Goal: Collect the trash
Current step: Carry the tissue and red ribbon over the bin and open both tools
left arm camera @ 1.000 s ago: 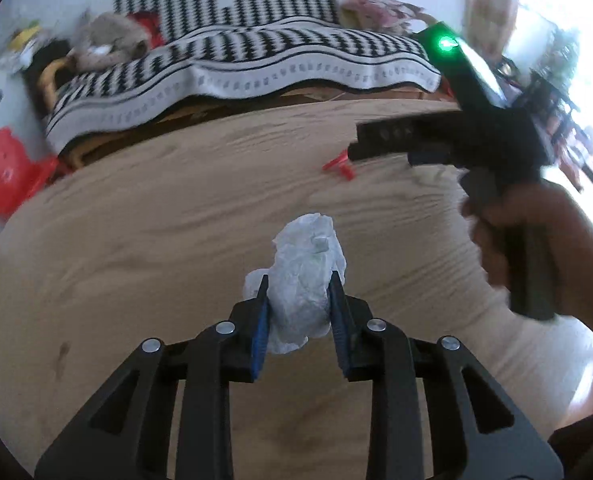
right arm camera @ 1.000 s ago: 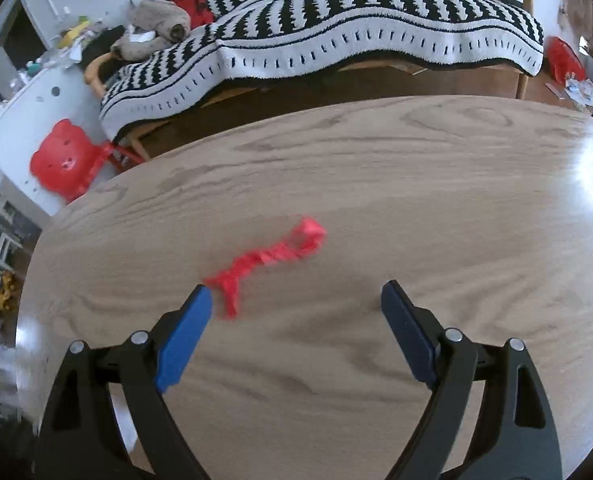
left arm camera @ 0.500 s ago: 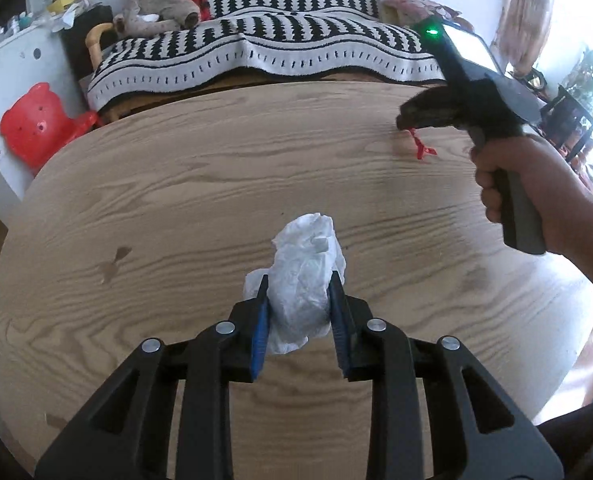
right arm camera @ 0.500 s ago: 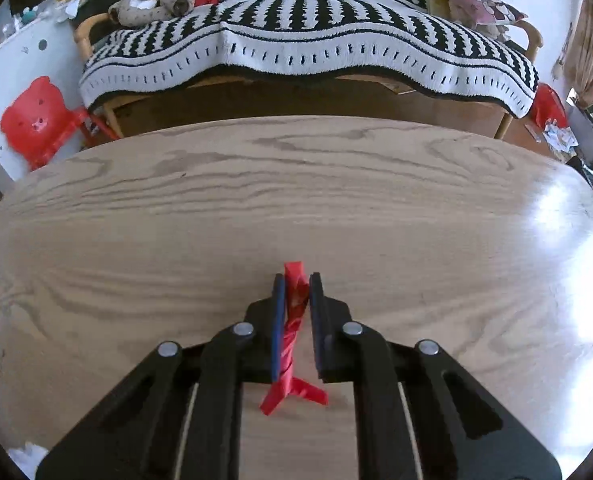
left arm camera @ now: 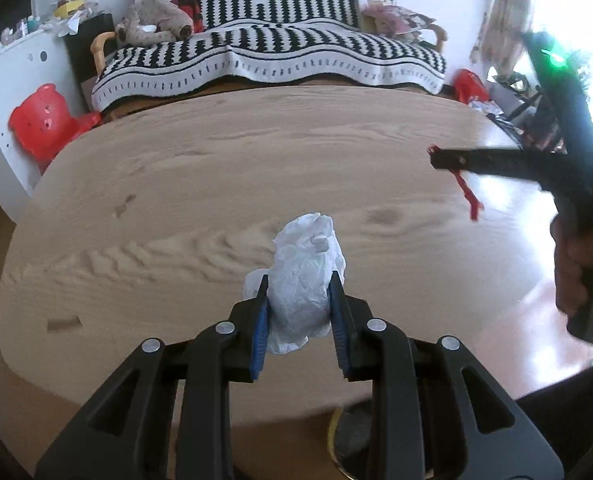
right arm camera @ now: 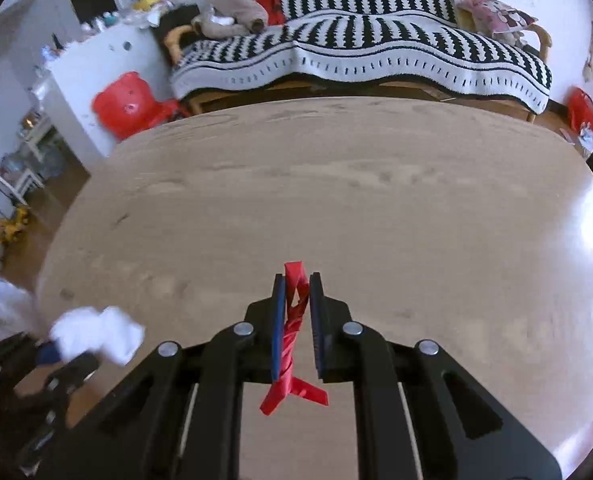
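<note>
Left gripper (left arm camera: 298,300), bottom centre of left wrist view: jaws partly closed, blue pads pressed on both sides of crumpled white tissue wad (left arm camera: 304,276), held up clear of wooden table (left arm camera: 216,184). Wad sticks out past fingertips toward frame centre.

Right gripper (right arm camera: 296,300), bottom centre of right wrist view: jaws nearly together, clamped on twisted red wrapper strip (right arm camera: 294,328). Top of strip pokes above pads, lower ends fan out below them, off the table surface. Same gripper seen at right edge of left wrist view, blurred, red strip dangling from its tip (left arm camera: 466,192), green light on its body, person's hand (left arm camera: 576,264) on handle at lower right.

Left gripper with white wad also in lower left of right wrist view (right arm camera: 96,336), blurred.

Table top bare wood, glare on right side. Behind table, upper frame: sofa with black-and-white striped blanket (left arm camera: 272,52), stuffed toy (left arm camera: 156,20) upper left on it, red plastic chair (left arm camera: 44,124) at left edge, white cabinet (right arm camera: 80,68) upper left.
</note>
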The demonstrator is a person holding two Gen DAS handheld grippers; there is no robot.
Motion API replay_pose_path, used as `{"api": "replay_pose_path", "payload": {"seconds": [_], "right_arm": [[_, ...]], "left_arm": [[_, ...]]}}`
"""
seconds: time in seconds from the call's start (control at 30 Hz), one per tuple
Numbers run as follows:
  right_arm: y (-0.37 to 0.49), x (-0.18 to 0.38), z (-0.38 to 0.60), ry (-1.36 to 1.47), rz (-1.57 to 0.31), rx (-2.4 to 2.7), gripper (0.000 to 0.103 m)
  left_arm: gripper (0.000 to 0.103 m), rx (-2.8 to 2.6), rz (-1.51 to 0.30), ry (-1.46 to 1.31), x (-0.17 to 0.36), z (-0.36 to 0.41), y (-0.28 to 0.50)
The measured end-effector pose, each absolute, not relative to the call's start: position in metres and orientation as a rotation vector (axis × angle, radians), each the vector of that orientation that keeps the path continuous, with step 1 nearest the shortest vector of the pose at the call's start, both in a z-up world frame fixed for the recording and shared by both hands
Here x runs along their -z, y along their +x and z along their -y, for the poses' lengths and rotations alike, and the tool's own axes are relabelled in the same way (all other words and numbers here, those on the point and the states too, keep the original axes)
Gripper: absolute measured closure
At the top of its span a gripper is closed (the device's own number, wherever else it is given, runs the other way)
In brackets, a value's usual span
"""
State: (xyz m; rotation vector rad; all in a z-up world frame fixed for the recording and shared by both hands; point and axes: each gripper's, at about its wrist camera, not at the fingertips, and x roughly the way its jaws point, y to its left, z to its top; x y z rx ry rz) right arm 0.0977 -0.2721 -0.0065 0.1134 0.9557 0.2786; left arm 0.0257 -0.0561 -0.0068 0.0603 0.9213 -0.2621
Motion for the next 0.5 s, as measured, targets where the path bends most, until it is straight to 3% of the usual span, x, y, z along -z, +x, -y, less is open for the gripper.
{"api": "replay_pose_path", "payload": {"seconds": [0.23, 0.5], "right_arm": [[-0.026, 0.000, 0.282, 0.086, -0.882, -0.318, 0.091], [-0.105, 0.028, 0.289, 0.106, -0.900, -0.357, 0.091]], "left_arm": [[0.076, 0.307, -0.904, 0.042, 0.014, 0.071, -0.035], [0.076, 0.350, -0.917, 0.087, 0.036, 0.079, -0.087]]}}
